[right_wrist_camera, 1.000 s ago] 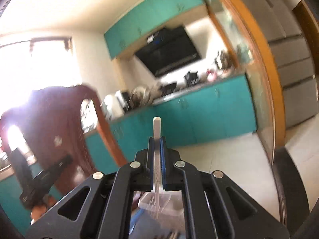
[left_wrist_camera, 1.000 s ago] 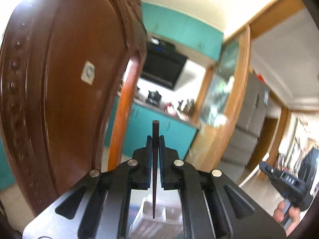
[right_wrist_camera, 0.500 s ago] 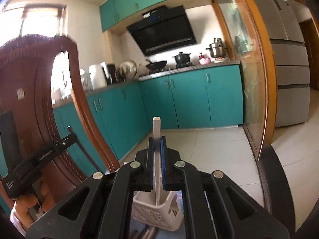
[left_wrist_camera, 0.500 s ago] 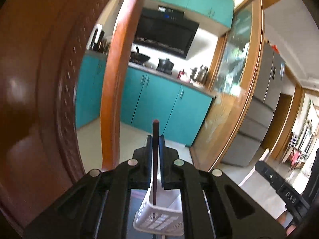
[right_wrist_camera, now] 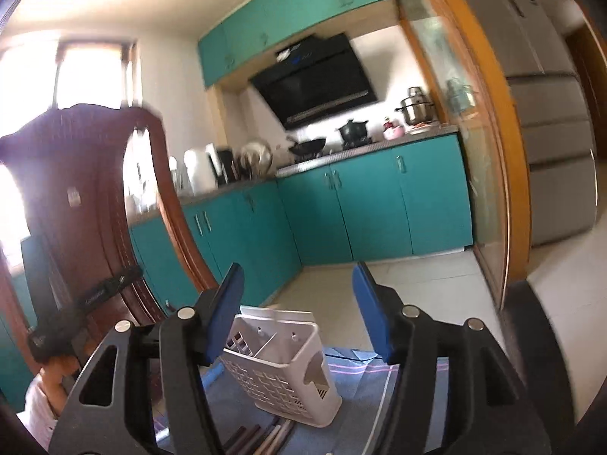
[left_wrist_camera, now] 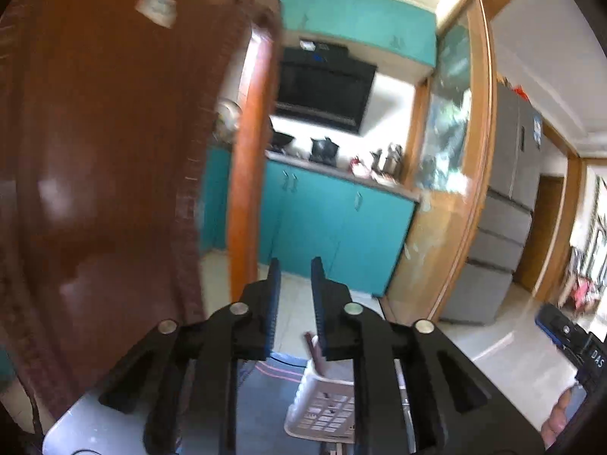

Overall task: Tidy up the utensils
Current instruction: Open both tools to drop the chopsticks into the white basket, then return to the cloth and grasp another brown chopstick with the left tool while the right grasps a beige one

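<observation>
A home kitchen: teal cabinets [right_wrist_camera: 364, 208], black range hood [right_wrist_camera: 318, 79], stovetop pots [right_wrist_camera: 353, 131], grey refrigerator [right_wrist_camera: 546, 113].

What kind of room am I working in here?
A home kitchen, most likely: teal cabinets under a counter, a black range hood over pots on the stove, and a steel fridge beside them.

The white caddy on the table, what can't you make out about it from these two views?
- Left wrist: caddy half hidden behind the left hand-held gripper; view blurred.
- Right wrist: caddy's left compartment covered by the right hand-held gripper's finger, contents unreadable.
- Right wrist: chopsticks cut off by the bottom edge, count unclear.
</observation>
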The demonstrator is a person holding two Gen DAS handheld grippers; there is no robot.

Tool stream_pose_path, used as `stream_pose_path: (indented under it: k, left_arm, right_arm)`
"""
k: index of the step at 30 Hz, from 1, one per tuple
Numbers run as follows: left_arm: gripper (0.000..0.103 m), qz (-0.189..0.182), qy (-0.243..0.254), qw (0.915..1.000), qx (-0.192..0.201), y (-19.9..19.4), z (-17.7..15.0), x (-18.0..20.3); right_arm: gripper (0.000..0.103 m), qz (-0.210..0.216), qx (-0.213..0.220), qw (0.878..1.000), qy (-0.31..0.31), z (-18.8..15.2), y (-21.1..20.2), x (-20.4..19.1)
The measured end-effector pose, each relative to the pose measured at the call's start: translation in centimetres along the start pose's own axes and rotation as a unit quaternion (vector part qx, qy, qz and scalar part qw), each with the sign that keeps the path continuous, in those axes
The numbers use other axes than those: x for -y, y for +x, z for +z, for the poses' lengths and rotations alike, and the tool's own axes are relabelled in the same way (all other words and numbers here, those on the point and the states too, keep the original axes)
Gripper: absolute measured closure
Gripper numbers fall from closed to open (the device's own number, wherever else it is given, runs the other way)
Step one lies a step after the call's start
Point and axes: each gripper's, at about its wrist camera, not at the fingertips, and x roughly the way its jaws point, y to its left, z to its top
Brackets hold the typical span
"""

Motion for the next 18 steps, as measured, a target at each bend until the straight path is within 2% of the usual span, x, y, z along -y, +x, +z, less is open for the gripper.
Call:
stream_pose_path:
  k: [2, 3, 5, 6, 8, 9, 11, 13, 16, 18]
  left_arm:
    - [0.085, 0.017, -0.009, 0.9998, 0.0, -1.2, -1.4, -1.4]
    - [0.085, 0.023, -0.012, 0.9996, -0.008, -1.5, -2.3, -2.1]
    - [0.085, 0.03, -0.011, 0.9978, -0.058, -0.8, -4.8, -3.4]
    - [0.085, 0.029, -0.01, 0.9954, -0.09, 0.0, -5.7, -3.7]
    - [0.085, 0.008, -0.011, 0.9836, -0.18, 2.2, -7.9, -4.1]
    - [0.085, -0.005, -0.002, 0.9748, -0.223, 3.4, -9.0, -3.9]
    - [0.085, -0.032, 0.024, 0.9493, -0.312, 5.6, -11.8, -2.9]
    - [0.085, -0.037, 0.063, 0.9285, -0.364, 6.7, -14.3, -1.8]
    - [0.085, -0.041, 0.102, 0.9124, -0.394, 6.9, -16.6, -0.9]
    - [0.085, -0.038, 0.121, 0.9077, -0.4, 7.0, -17.2, -0.3]
  right_arm:
    - [0.044, -0.017, -0.023, 0.999, 0.02, -1.2, -0.6, 1.7]
    - [0.045, -0.048, -0.057, 0.997, 0.013, -2.3, -0.2, 2.3]
    - [0.05, -0.099, -0.12, 0.988, -0.004, -4.1, 1.2, 2.8]
    - [0.054, -0.12, -0.172, 0.978, -0.012, -5.5, 2.8, 2.9]
    - [0.059, -0.135, -0.255, 0.957, -0.032, -8.1, 5.6, 2.5]
    - [0.063, -0.138, -0.279, 0.949, -0.042, -9.1, 6.6, 2.2]
    - [0.065, -0.139, -0.341, 0.928, -0.061, -11.7, 9.1, 1.2]
    - [0.065, -0.141, -0.379, 0.912, -0.065, -13.6, 10.6, 0.5]
    - [0.065, -0.145, -0.412, 0.896, -0.085, -15.6, 11.9, -0.7]
    - [0.065, -0.154, -0.426, 0.887, -0.094, -16.4, 12.4, -1.0]
